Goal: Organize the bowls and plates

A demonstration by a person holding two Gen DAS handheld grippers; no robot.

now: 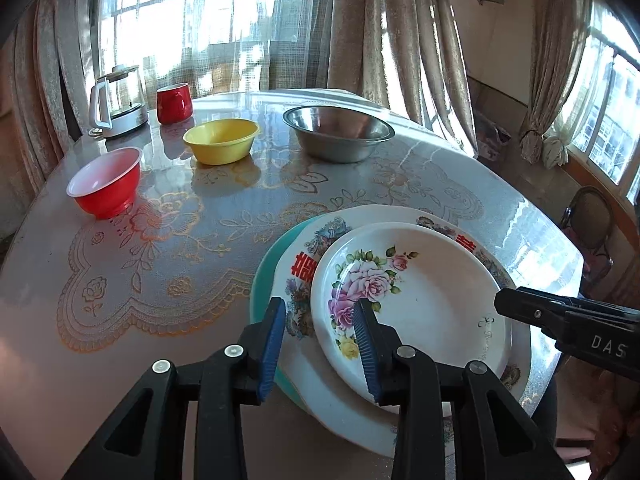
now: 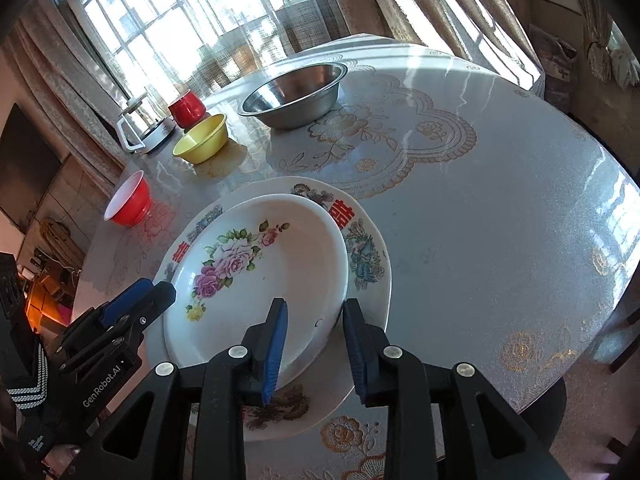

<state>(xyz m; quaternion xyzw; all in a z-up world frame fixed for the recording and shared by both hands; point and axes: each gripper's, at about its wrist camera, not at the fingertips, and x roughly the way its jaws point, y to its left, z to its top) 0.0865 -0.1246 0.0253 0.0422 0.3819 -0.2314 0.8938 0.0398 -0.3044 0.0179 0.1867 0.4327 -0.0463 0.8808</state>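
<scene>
Three bowls, far side: a red bowl (image 1: 105,182) at the far left, a yellow bowl (image 1: 221,140) to its right, and a steel bowl (image 1: 338,133) further right are seen standing apart from one another, none nested.
Kettle and mug: a glass kettle (image 1: 118,102) and a red mug (image 1: 174,103) are seen behind the bowls, at the far left edge of the table (image 1: 460,192).
Plate stack, near side: a rose plate (image 1: 420,292) is laid on a larger patterned plate (image 1: 304,268), under which a teal plate (image 1: 266,264) shows at the left edge only.
Left claw: the left gripper (image 1: 320,344) is held open, nothing gripped; its right finger lies over the rose plate's near-left rim, its left finger over the patterned plate. Contact cannot be told.
Right claw: the right gripper (image 2: 314,344) is likewise open and empty, its fingers set either side of the rose plate's near-right rim.
Deciding relation: the bowls are judged to be the part left to do, and all lie far and to the left of both claws, well apart from the stack.
Nearer arm: the left claw is judged nearer the red and yellow bowls; the steel bowl lies more nearly ahead of the right claw.
Likely next reach: forward and leftward over the plates, which must be cleared on the way.
</scene>
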